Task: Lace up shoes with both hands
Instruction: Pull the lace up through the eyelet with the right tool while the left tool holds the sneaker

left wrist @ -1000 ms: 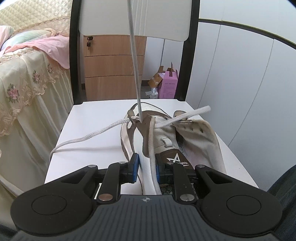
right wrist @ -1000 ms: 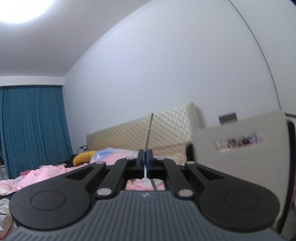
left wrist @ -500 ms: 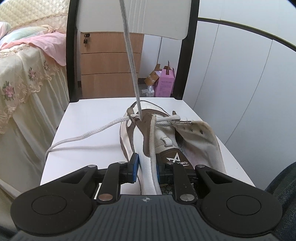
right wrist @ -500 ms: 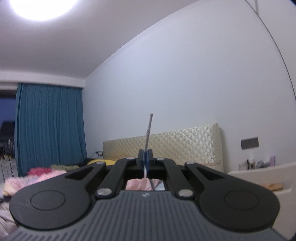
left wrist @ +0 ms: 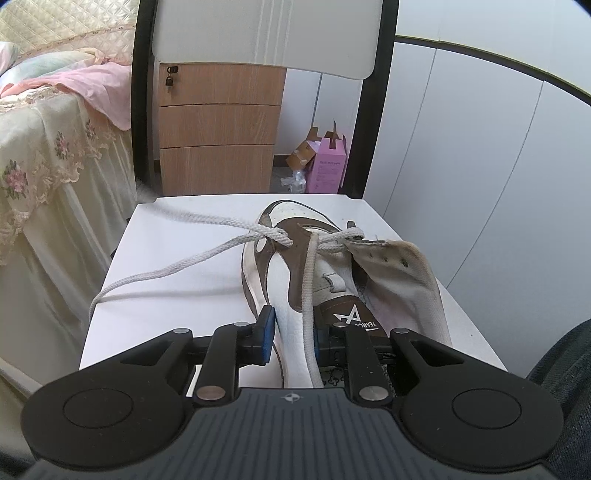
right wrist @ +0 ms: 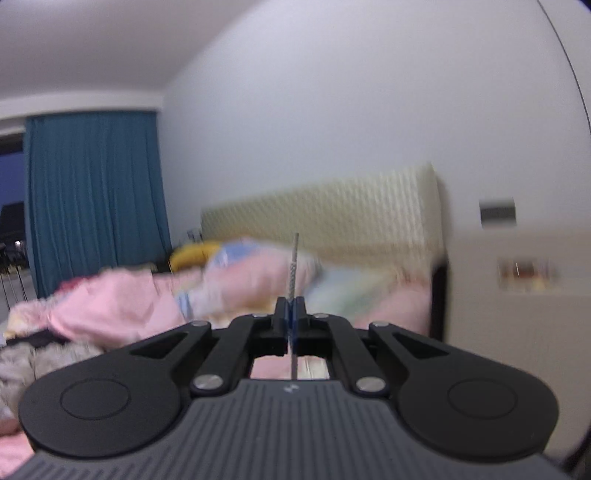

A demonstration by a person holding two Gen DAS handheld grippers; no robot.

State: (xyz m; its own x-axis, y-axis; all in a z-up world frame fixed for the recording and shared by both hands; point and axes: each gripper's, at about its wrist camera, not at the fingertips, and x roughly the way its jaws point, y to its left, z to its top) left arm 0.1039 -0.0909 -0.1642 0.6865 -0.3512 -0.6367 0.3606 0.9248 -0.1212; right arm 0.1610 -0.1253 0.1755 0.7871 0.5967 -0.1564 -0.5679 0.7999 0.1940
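Left gripper: held low and level, jaws part-closed, blue pads clamping the heel of the shoe from both sides. Right gripper: raised, angled slightly upward, jaws pressed together on the lace end, which sticks up past the fingertips. View motion-blurred.

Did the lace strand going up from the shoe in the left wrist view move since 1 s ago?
Yes. It no longer rises across the chair backrest; the lace now runs low to the left over the chair seat. The right gripper holds its tip.
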